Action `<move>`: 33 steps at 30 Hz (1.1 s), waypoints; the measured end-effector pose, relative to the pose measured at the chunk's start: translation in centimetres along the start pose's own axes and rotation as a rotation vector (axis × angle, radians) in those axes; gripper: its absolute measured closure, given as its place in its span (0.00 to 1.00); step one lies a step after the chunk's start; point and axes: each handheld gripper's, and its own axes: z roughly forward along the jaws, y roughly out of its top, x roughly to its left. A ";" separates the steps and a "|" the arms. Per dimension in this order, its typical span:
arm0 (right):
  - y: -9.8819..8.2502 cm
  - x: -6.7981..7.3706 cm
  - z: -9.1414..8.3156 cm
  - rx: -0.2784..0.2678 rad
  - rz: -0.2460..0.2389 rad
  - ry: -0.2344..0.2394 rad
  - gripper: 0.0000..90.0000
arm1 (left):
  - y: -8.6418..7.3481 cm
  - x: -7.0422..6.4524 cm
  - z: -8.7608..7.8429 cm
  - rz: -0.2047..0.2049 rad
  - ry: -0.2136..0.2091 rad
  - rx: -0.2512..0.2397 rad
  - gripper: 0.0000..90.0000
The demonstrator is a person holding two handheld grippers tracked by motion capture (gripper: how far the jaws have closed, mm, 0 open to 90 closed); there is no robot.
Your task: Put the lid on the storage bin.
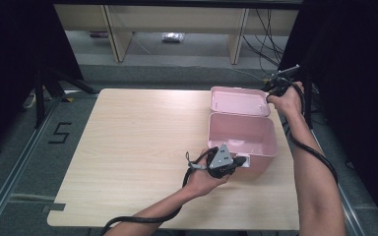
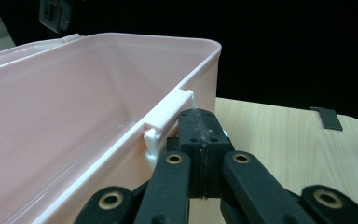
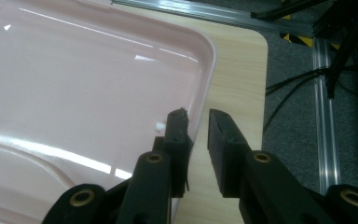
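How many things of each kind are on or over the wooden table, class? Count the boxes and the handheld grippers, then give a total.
Pink plastic box, lid open: 1
Handheld grippers: 2, the left gripper at the box's front clasp and the right gripper at the lid's edge
Total: 3

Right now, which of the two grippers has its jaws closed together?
The left gripper, beside the pink box's white latch. The right gripper stands apart around the lid's edge.
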 end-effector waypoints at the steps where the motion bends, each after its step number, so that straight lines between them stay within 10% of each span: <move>1: 0.1 -0.2 0.1 -0.017 -0.024 -0.006 0.87 | 0.0 0.0 0.0 0.004 -0.002 -0.001 1.00; 33: 0.9 -0.6 3.3 0.056 0.068 -0.016 0.85 | 0.0 0.0 0.0 0.004 0.000 0.006 1.00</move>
